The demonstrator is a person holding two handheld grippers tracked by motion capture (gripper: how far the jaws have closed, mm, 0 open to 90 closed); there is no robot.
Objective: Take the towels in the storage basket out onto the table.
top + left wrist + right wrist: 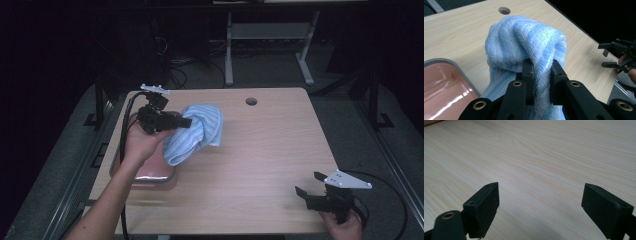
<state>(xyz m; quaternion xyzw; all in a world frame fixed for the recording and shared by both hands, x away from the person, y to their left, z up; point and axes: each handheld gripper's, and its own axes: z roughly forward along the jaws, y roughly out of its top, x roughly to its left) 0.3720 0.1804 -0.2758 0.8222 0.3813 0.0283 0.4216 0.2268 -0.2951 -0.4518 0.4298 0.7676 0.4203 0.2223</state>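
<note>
Left hand-held gripper (186, 122) is clenched on a light blue striped towel (197, 131), its two black jaws pinching a bunched fold of the cloth, as the left gripper view (541, 75) shows from close up. That towel (524, 47) hangs in a loose bundle from the jaws, lifted over the left half of the wooden counter (260, 150), with its lower end hanging just beside a pink tray with a grey rim (150, 175). In the left gripper view the tray (446, 82) lies at the lower left, next to the towel. Right hand-held gripper (310, 187) sits well apart at the counter's near right corner, held in the person's right hand, its jaws spread wide with nothing between them above bare wood (539, 202). A round cable hole (251, 101) sits near the counter's far edge.
</note>
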